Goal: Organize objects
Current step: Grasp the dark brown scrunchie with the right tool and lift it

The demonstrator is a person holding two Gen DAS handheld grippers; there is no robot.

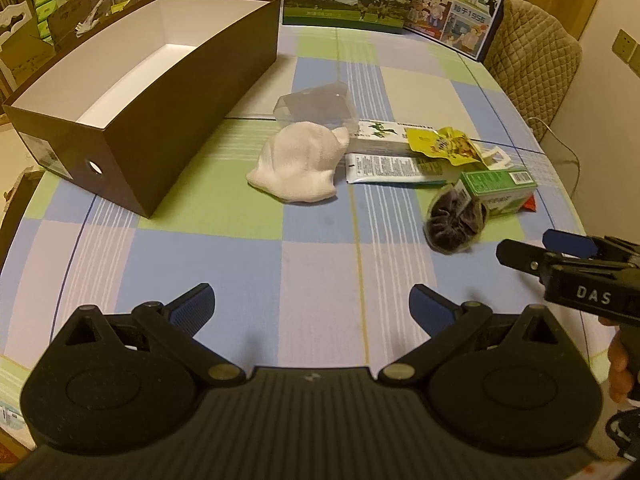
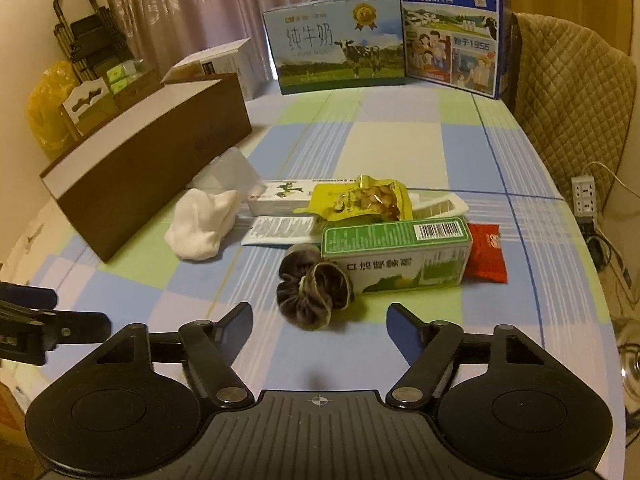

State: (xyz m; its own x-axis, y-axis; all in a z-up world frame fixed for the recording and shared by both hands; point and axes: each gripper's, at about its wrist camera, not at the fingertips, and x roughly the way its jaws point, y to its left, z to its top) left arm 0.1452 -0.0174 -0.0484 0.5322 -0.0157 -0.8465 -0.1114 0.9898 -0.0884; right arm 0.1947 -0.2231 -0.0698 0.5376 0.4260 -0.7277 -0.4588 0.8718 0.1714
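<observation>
The left hand-held gripper (image 1: pixel 312 300) hovers low over the checked tabletop (image 1: pixel 224 264), its jaws spread wide with nothing between them. A broad bare stretch of cloth lies ahead of it, running up to the white cloth bundle (image 1: pixel 296 164) and the brown box (image 1: pixel 152 92). The box stands open-topped on the left part of the tabletop, its near corner close to the tabletop's left edge.

The right hand-held gripper (image 2: pixel 320 320) is also wide open and holds nothing. Just beyond its fingertips sits the dark gathered pouch (image 2: pixel 314 288), touching the green carton (image 2: pixel 396 256) that lies on its side. A red packet (image 2: pixel 488 256) pokes out from behind the carton's right end, nearer the right edge of the tabletop. Behind the carton, a yellow snack bag (image 2: pixel 364 200) rests on a long white box (image 2: pixel 288 196) and a flat printed sachet (image 2: pixel 280 230) lies just in front of that box. A clear plastic container (image 2: pixel 232 172) lies between the cloth bundle and the brown box, close to the box's wall.

Two milk cartons (image 2: pixel 340 48) stand upright at the far edge, well apart from the cluster, with open cloth between. In the left wrist view the right hand-held gripper shows at the right margin, near the pouch.
</observation>
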